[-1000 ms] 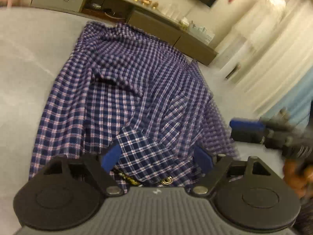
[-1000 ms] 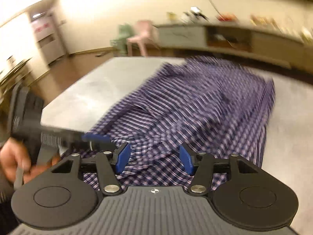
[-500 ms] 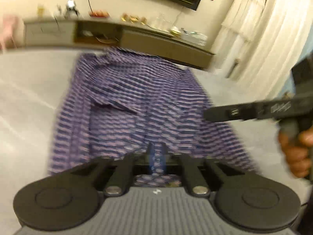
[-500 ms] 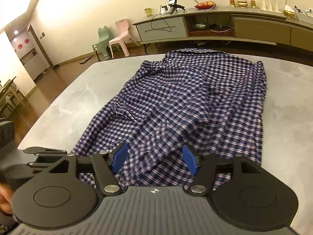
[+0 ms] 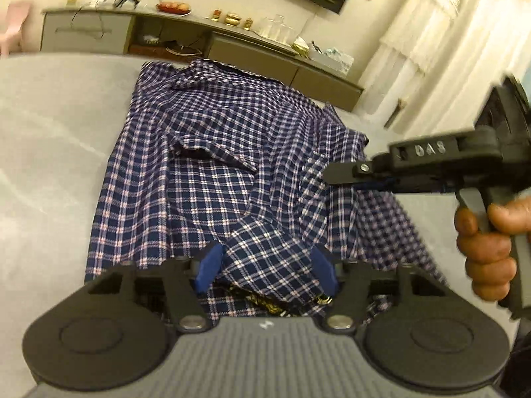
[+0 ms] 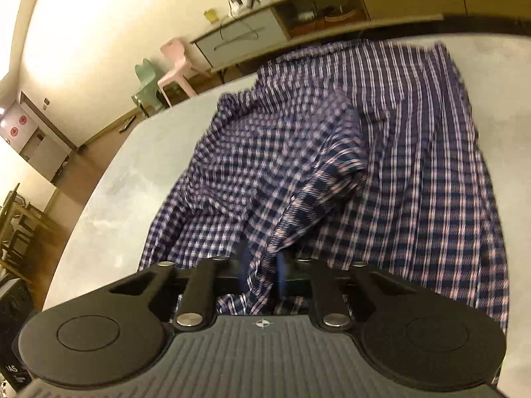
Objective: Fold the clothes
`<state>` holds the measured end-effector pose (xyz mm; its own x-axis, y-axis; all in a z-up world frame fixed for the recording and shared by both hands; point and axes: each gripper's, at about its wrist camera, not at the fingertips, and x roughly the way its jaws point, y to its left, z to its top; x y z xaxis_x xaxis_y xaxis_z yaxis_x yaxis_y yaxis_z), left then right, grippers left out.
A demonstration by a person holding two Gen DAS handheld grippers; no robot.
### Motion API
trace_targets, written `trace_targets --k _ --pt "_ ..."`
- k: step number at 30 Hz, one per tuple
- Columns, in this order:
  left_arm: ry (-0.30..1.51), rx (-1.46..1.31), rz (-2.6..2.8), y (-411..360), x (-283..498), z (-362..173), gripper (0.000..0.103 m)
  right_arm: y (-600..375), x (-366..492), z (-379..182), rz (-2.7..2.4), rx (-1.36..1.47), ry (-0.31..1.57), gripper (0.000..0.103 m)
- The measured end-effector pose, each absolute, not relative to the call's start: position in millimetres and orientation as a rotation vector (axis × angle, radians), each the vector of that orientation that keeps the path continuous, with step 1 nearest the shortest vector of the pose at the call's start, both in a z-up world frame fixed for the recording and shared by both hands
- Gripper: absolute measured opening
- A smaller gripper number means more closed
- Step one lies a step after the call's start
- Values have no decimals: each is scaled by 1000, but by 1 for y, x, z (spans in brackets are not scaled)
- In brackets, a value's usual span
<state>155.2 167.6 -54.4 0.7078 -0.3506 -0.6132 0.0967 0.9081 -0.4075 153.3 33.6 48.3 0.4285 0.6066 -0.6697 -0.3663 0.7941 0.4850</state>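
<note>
Navy-white plaid shirt [image 5: 212, 179] lies spread on the grey desk [image 5: 49, 126], collar at 12 o'clock. Left hand-held gripper [image 5: 265, 267] is released, blue pads wide apart either side of a raised fold w/o pinching it; right hand-held gripper [image 6: 262, 273] is clenched on a lifted shirt fold. Seen at 3 o'clock in left view, right unit's body reads "DAS" [image 5: 429, 149], w/ a hand [image 5: 488, 248] on its grip.

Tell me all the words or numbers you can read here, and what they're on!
"DAS": raised letters on the side of the right gripper, left wrist view.
Partial "AS", too cut off to be sure: black casing, right wrist view.
Round red door signs: too small to read.
</note>
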Motion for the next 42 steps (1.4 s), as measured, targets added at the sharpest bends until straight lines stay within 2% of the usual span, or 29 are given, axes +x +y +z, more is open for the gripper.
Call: trace_targets --k 4,7,9,11,13,15,16,17,19,20,25,32,35,36,37,38,39,42 --pt "735 -539 -260 185 151 -58 72 24 157 49 642 432 960 7" --pt "735 -613 -269 191 150 -61 73 24 162 33 634 497 1053 10" --pt "738 -645 -270 194 150 -62 73 28 161 17 644 526 1144 25" --pt "742 -676 -264 197 149 -63 72 35 153 13 685 527 1160 39" --pt "743 -707 -251 200 147 -63 72 43 146 19 692 470 1137 41" --pt "734 -743 -226 202 145 -62 74 49 144 23 682 414 1106 34" --pt "718 -765 -214 205 142 -61 76 50 144 24 670 392 1089 12" --pt "699 -787 -200 208 139 -59 77 49 143 26 662 390 1072 2" --pt "670 -830 -178 212 134 -56 88 45 145 31 670 467 1040 2" --pt "662 -845 -171 214 132 -55 89 42 145 36 681 508 1022 2" --pt "692 -904 -168 213 133 -63 90 33 140 59 727 644 968 2" --pt "664 -1150 -142 219 119 -80 93 25 135 49 694 724 1013 3" --pt "676 -1145 -139 218 122 -82 92 25 128 36 664 729 1074 6" --pt "676 -1142 -135 218 123 -83 92 25 123 33 654 726 1094 9" --pt "677 -1142 -134 218 124 -83 92 26 118 29 643 722 1114 23" --pt "679 -1143 -135 219 124 -83 92 27 114 26 633 719 1133 46" --pt "681 -1145 -136 220 124 -84 92 26 108 25 617 707 1144 54" --pt "686 -1150 -140 222 125 -85 92 23 92 26 565 653 1155 61"
